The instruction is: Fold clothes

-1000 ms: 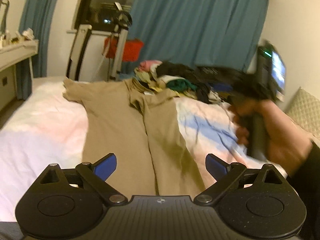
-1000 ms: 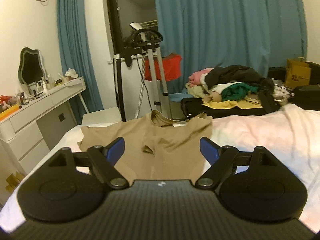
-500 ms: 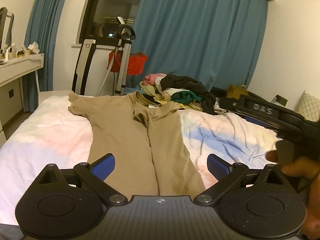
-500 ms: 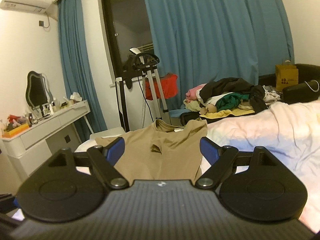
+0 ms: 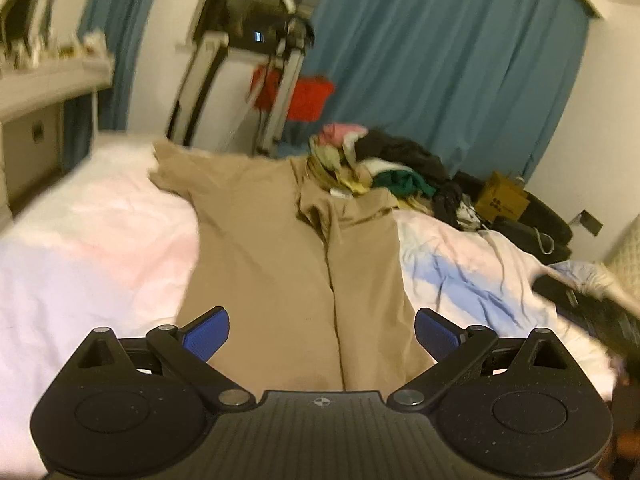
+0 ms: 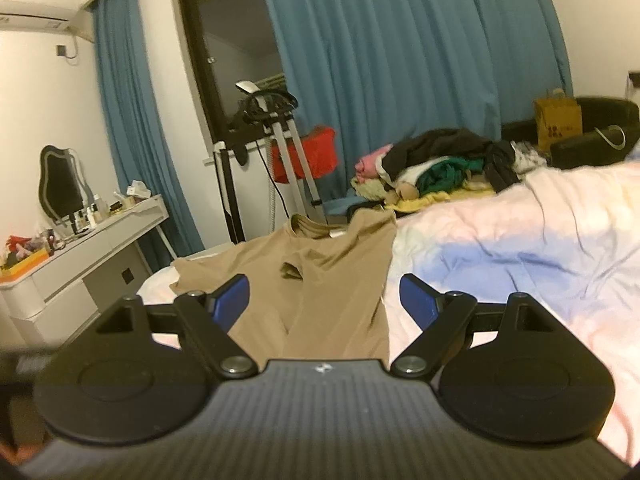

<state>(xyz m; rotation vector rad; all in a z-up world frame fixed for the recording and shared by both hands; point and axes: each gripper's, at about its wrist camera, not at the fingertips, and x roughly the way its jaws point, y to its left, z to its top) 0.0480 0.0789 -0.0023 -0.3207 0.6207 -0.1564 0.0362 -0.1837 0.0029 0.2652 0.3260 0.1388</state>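
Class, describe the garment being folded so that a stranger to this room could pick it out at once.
Start at the white-sheeted bed facing the blue curtains. Spread flat along it, collar toward the curtains, lies a plain tan short-sleeved shirt, its right side already folded inward. Unlike the crumpled multicoloured clothes pile behind it, it is single-coloured and smoothed out.

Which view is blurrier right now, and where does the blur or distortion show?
Left wrist: the blurrier one, motion smear on the white desk and the rack by the window; the tan shirt stays readable. Right wrist: mostly sharp, fisheye bows the blue curtain; blur only at the lower left edge. Both dim, warm-tinted.
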